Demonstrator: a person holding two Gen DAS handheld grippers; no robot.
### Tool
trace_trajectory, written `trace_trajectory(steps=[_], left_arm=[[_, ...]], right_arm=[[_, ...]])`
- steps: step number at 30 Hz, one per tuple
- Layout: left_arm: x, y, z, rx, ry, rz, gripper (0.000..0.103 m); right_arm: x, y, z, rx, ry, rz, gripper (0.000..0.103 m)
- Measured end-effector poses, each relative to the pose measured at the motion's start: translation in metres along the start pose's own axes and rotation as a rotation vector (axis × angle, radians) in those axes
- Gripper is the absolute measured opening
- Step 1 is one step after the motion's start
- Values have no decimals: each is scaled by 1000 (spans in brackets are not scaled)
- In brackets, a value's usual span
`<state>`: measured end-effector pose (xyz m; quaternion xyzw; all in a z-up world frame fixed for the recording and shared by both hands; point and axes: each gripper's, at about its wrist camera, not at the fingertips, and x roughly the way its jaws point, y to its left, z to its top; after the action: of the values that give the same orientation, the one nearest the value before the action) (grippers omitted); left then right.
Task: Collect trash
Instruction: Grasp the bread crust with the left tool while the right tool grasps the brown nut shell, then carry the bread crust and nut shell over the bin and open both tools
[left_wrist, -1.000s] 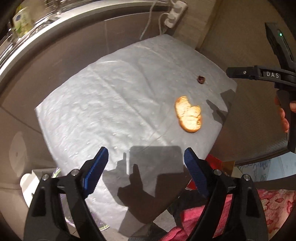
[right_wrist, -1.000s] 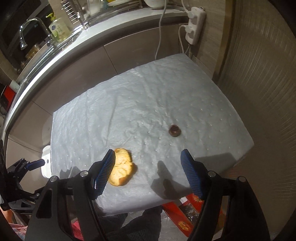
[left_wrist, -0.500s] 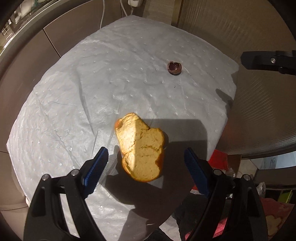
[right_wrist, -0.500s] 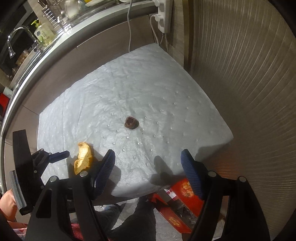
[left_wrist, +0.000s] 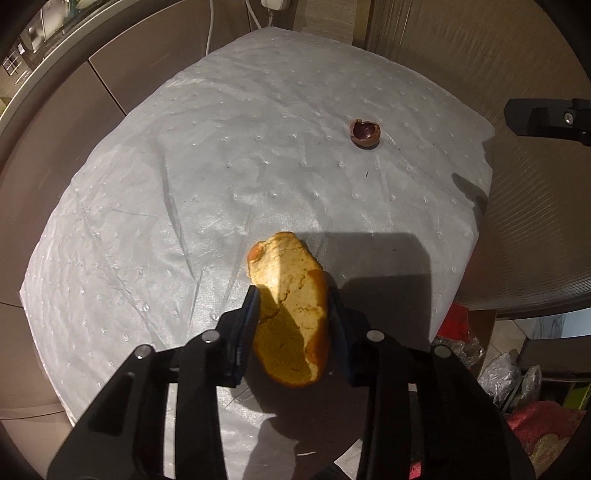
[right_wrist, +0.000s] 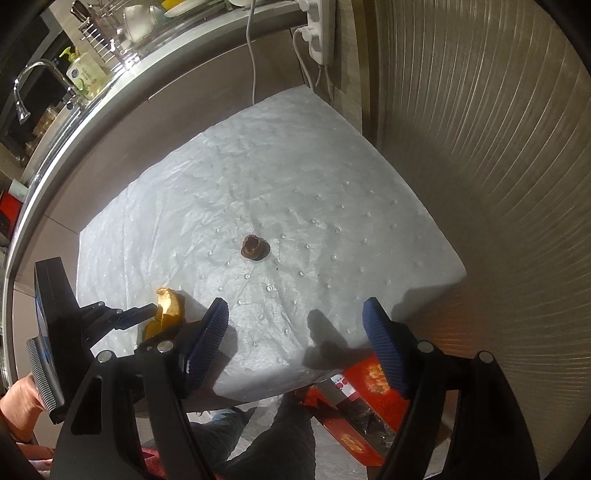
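Left gripper (left_wrist: 291, 314) closing – pads pressing the orange peel (left_wrist: 288, 306).

Each black gripper (right_wrist: 295, 332) has ribbed blue pads (right_wrist: 384, 347) and silver screws along its arms.

White dimpled pad (left_wrist: 229, 177) is covering the table; a brown nutshell (left_wrist: 365, 130) is lying on it, an orange peel (left_wrist: 290, 306) sitting nearer the pad's front edge.
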<state>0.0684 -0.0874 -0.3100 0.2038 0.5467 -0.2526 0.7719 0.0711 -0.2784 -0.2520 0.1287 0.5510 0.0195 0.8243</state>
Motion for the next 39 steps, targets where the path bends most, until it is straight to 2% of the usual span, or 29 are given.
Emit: trace_trajectory(steps=[1,2,11,18,25,26,28,32,34,35,36,37,39], left_arm=[[-2,1,-1,-1,-7,-12,24],[-3,3,-2,-6,5,-31,7],[-34,56,-20,-206,-32,-166,7],[-74,93,-31,-312,-104,-154,7],[-113,107,-38,-367,-164,-149,7],[-116,107,-39,-373,-165,-144,7],[-123,111,-45,-384,-167,-132,7],[-133,120,-55,-415,-170,-108,7],[-137,125,-61,-438,-174,-103,7],[-138,128,-64,-450,-176,-100,7],[-140,131,-68,-460,-178,-97,7],[-141,134,-71,-468,-179,-92,7],[-142,139,-75,-483,-184,-78,7]], right_arm=[[1,1,0,0,1,2,75],[2,3,0,-1,2,6,75],[17,16,2,-24,9,41,75],[42,28,9,-88,27,58,75],[77,41,22,-199,18,48,75],[83,42,23,-212,17,41,73],[94,43,27,-229,27,39,62],[102,47,31,-268,16,17,54],[104,51,30,-305,11,-11,41],[104,54,29,-325,7,-30,39],[105,56,27,-344,5,-46,28],[105,58,25,-359,2,-57,25],[104,61,22,-372,-2,-62,25]])
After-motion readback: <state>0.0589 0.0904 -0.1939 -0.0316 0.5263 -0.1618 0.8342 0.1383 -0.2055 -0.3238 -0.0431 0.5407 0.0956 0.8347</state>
